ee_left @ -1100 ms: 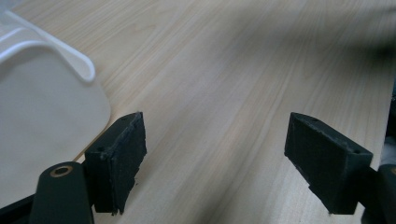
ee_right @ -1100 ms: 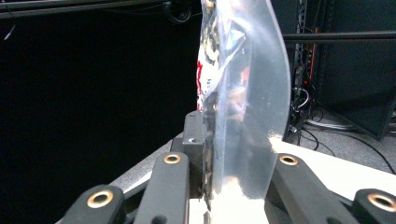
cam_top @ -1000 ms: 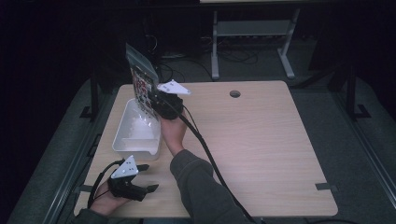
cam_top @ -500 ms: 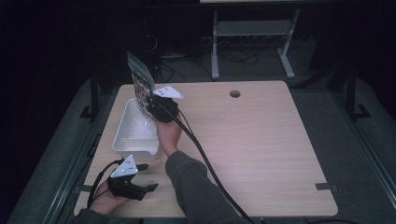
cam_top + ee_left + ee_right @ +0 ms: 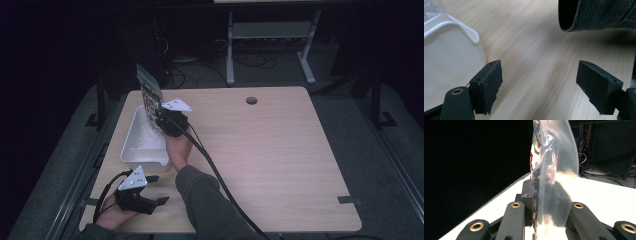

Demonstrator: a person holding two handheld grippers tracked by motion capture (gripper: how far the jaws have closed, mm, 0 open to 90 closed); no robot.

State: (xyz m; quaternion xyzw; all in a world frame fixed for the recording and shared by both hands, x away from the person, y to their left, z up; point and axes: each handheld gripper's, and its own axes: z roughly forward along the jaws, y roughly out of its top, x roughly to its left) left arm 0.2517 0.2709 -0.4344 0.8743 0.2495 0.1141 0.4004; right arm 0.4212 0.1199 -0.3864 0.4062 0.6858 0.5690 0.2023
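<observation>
A: Clear plastic, thin and floppy: that is what we are holding. The bag [image 5: 148,95] is standing upright over the white tub [image 5: 131,148], pinched at its lower end by our right hand-held gripper [image 5: 161,119].

B: In the right gripper view the jaws are pressing on both faces of the bag [image 5: 554,170], so we are gripping it, not just flanking it. It is looking light, with little inside it as far as we can tell.

A: The film is probably slick, and it is bending above the pinch. We are judging that a hold low on the bag, where it is flattened, is the safest one.

B: Our left hand-held gripper [image 5: 150,192] is resting on the surface [image 5: 280,150] beside the tub [image 5: 451,57], jaws wide apart and empty.
</observation>
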